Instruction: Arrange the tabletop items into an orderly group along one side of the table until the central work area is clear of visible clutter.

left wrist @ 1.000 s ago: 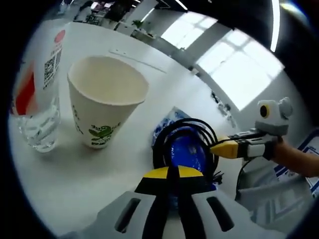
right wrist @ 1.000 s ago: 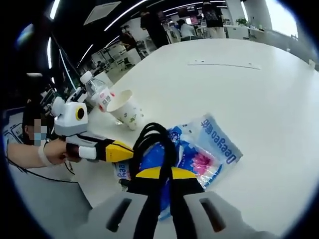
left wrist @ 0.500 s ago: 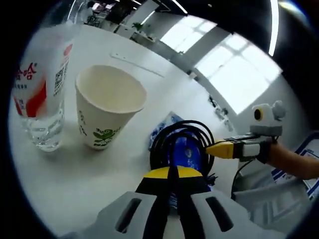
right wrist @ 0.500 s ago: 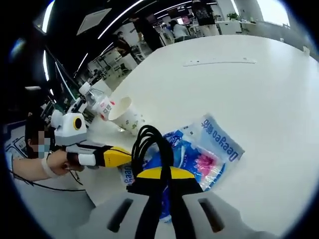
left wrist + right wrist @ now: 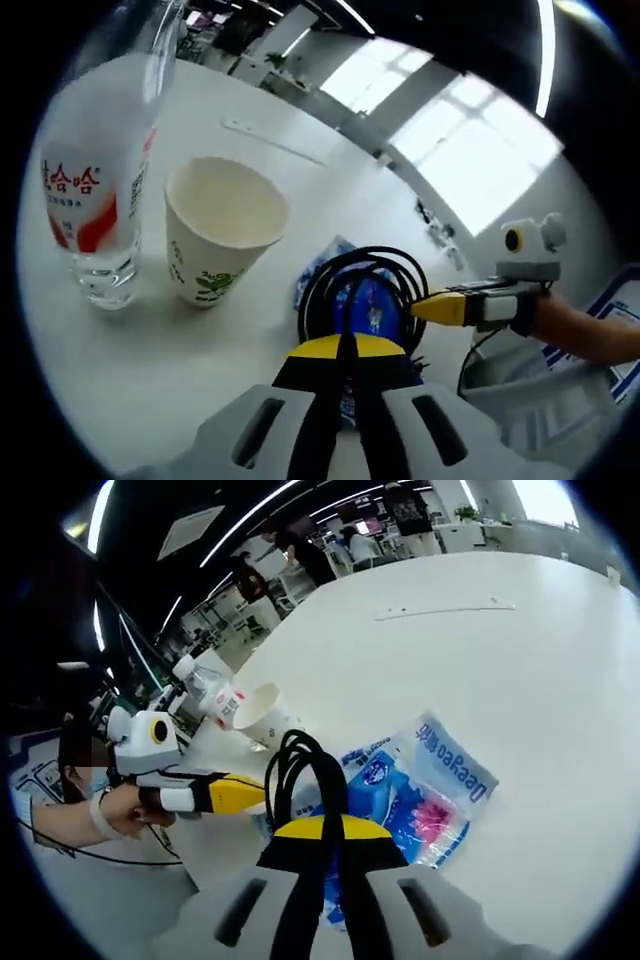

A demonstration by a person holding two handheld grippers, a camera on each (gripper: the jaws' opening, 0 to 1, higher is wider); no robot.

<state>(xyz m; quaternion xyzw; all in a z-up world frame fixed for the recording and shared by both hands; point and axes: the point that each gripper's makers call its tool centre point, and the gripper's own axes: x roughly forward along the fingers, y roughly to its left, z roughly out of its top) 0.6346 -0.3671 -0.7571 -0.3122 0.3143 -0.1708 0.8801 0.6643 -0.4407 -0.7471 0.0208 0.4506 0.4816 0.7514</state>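
Cable coil [image 5: 362, 285], black, is seen pinched by both tools above a white table [image 5: 200, 350]: left gripper [image 5: 347, 352] and right gripper [image 5: 335, 832] are each pressed together on the loops, w/ no gap seen between the jaws. Beneath the coil, a blue plastic pack [image 5: 420, 800] is laid flat, marked "Deeyeo" along one edge; other print is too small to be read. In the left gripper view, most of the pack is hidden by the coil. A paper cup [image 5: 222, 228] w/ a green leaf motif is stood upright beside a clear water bottle [image 5: 98, 195]; red-and-white label w/ Chinese characters and a QR code, top cut off.
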